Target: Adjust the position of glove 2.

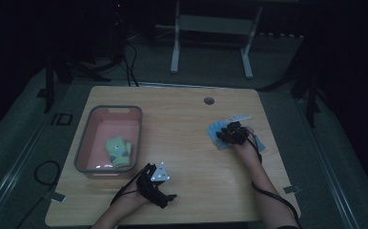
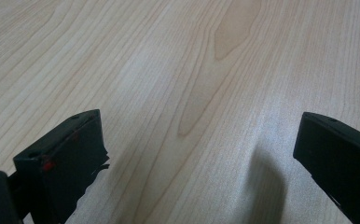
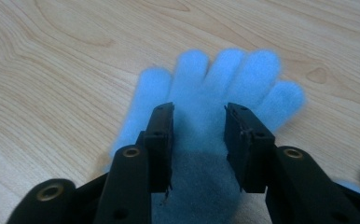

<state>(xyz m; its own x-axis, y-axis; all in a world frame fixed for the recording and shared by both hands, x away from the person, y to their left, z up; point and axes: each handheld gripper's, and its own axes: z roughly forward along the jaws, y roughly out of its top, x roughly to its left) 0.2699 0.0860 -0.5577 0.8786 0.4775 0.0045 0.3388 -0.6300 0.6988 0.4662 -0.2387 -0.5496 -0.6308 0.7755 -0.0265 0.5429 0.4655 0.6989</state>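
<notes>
Light wood table, pink bin far left, blue glove flat near right edge, right gripper jaws narrowed astride its palm, grip unclear, left gripper wide over bare wood.

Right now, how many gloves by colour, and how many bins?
Blue glove: 1
Green glove, in the bin: 1
Pink bin: 1
Total: 3

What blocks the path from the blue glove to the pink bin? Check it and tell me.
Nothing visible does. The blue glove lies under the right gripper, and only bare table lies between it and the pink bin.
</notes>
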